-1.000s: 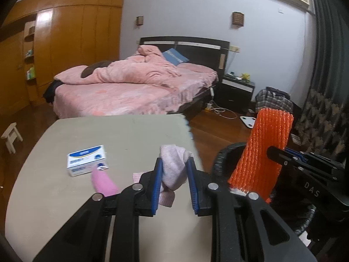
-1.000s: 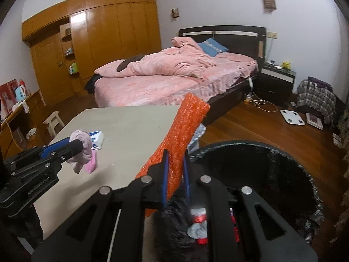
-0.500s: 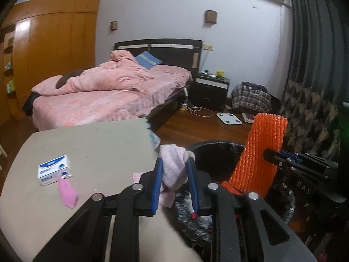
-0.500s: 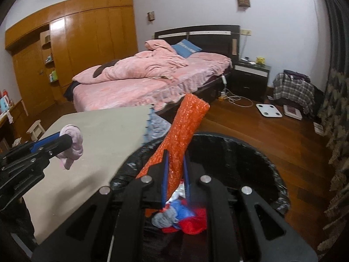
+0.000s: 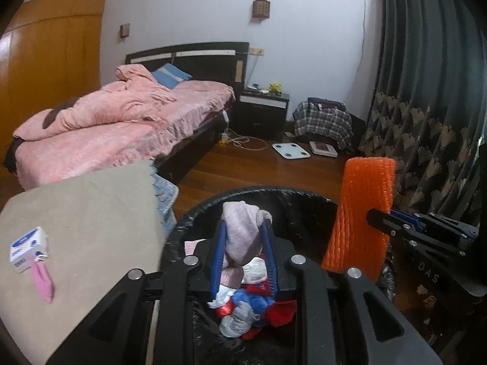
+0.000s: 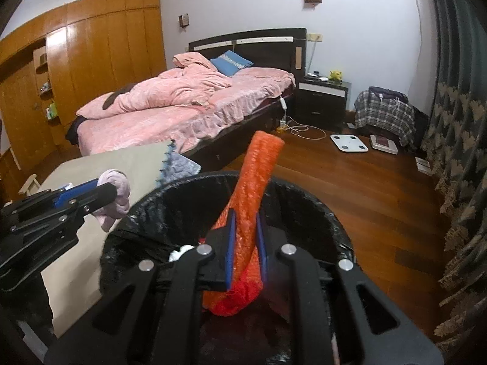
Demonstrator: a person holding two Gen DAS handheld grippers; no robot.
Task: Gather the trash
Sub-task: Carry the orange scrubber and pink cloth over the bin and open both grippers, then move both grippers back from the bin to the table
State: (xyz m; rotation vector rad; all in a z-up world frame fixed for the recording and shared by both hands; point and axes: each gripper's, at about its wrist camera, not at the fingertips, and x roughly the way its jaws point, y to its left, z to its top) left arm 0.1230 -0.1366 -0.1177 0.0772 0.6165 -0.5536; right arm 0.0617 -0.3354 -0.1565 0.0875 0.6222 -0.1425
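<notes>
Nearest us, our left gripper [image 5: 243,228] has a pale pink cloth wad [image 5: 243,234] between its opening jaws, above the black-lined trash bin [image 5: 201,213]. Our right gripper [image 6: 245,222] has the orange foam net [image 6: 258,176] between its jaws, also opening, over the same bin. Left, a small box [image 5: 27,248] lies on the beige table [image 5: 100,213]. Far back stands the pink bed [image 6: 182,106].

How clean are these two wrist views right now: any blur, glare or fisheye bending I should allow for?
Left wrist view: the table edge beside the bin smears with motion blur, the curtain bows from fisheye distortion, corners vignette black. Right wrist view: sharper, glare streaks the wardrobe doors, and the bin's depths behind the orange foam net are too dark to read.
</notes>
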